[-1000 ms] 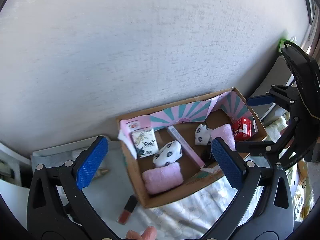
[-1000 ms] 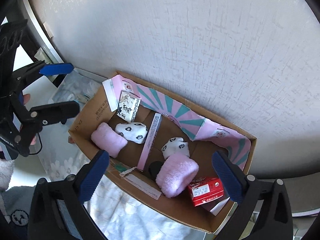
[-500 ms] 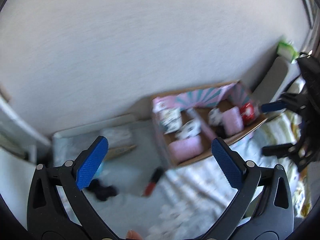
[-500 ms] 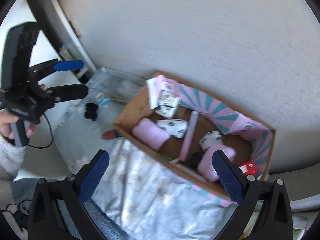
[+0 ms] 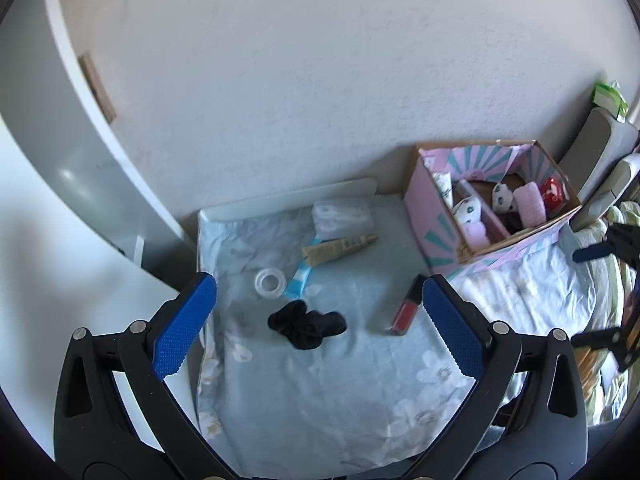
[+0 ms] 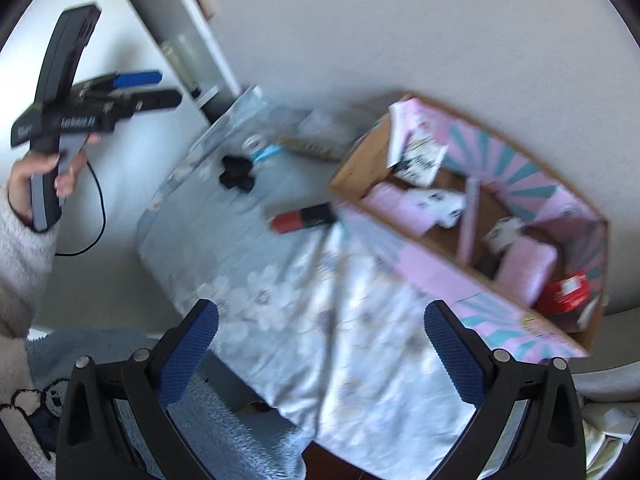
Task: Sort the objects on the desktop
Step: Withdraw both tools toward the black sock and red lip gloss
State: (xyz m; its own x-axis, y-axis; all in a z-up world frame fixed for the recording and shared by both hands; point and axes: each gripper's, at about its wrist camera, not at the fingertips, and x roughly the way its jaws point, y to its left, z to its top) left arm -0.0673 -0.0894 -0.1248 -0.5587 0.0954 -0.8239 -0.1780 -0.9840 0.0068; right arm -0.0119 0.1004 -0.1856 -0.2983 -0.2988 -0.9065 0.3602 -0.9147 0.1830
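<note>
My left gripper point(image 5: 318, 324) hangs open above a floral cloth point(image 5: 320, 380). Below it lie a black scrunchie point(image 5: 306, 323), a clear tape ring point(image 5: 270, 283), a red lipstick tube point(image 5: 407, 310), a tan comb point(image 5: 340, 248), a blue-white strip point(image 5: 298, 278) and a clear plastic bag point(image 5: 342, 216). A pink and teal cardboard box point(image 5: 440, 232) at the right holds pink rolls, patterned white socks and a red carton. My right gripper point(image 6: 320, 354) is open and empty over the cloth's near part, with the box point(image 6: 420, 264) to its right and the lipstick point(image 6: 304, 218) beyond it.
A white wall backs the cloth. A white shelf edge point(image 5: 80, 160) curves along the left. A hand point(image 6: 36, 176) in a fuzzy white sleeve holds the left gripper's handle point(image 6: 60, 120) at the far left of the right wrist view. Grey chair parts point(image 5: 604, 152) stand right of the box.
Both grippers have pulled back and away from the box. The left one swung left, bringing the scrunchie, tape ring, comb and lipstick into view. Both stay open.
</note>
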